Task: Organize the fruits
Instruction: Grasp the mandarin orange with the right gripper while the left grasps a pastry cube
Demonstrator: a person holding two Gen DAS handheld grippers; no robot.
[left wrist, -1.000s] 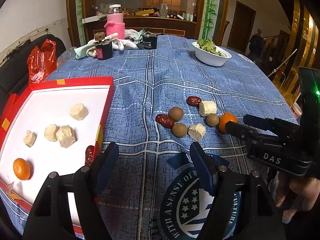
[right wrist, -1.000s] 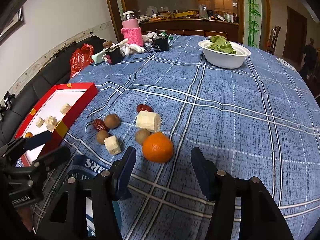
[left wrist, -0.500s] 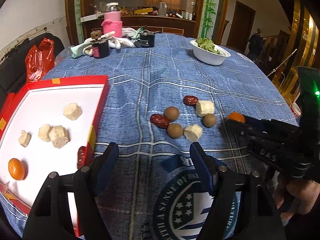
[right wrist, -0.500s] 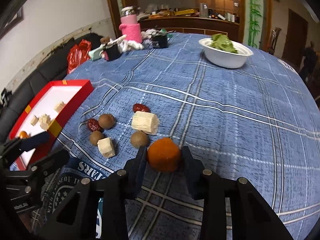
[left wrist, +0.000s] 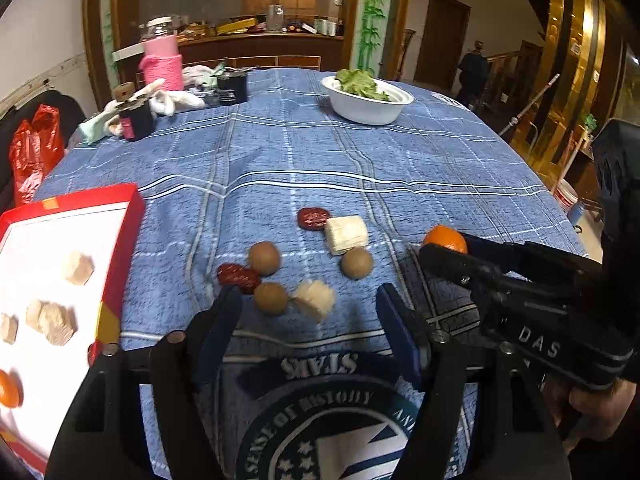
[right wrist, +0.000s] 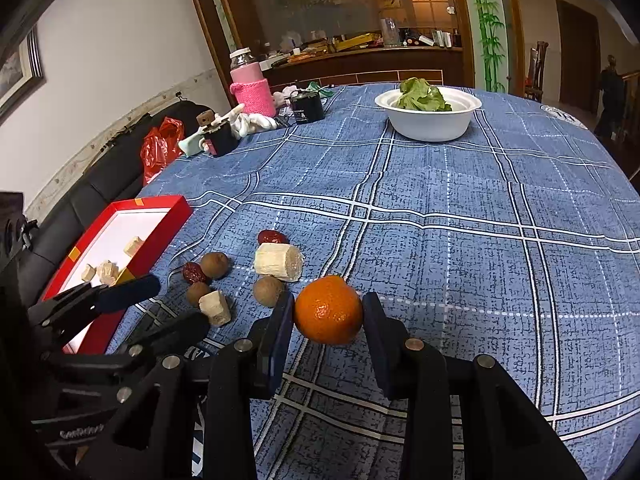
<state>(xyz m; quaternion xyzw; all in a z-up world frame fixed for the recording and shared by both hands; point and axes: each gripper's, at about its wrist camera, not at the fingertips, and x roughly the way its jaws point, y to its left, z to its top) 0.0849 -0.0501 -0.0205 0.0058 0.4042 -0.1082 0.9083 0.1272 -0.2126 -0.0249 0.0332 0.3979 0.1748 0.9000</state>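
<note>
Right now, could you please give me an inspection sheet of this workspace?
Surface: blue plaid tablecloth, printed emblem at the near edge.
Job's things: orange in the right tongs; loose dates, brown round fruits and pale chunks beside it; red tray holding pale chunks and another orange.
Clutter: bowl of greens, pink jar, black containers, cloths.
Grippers: right tongs shut on the orange; left tongs open, just been closing, nothing between them.
Cables: nothing seen.
Surroundings: black sofa, red bag, wooden cabinet.
</note>
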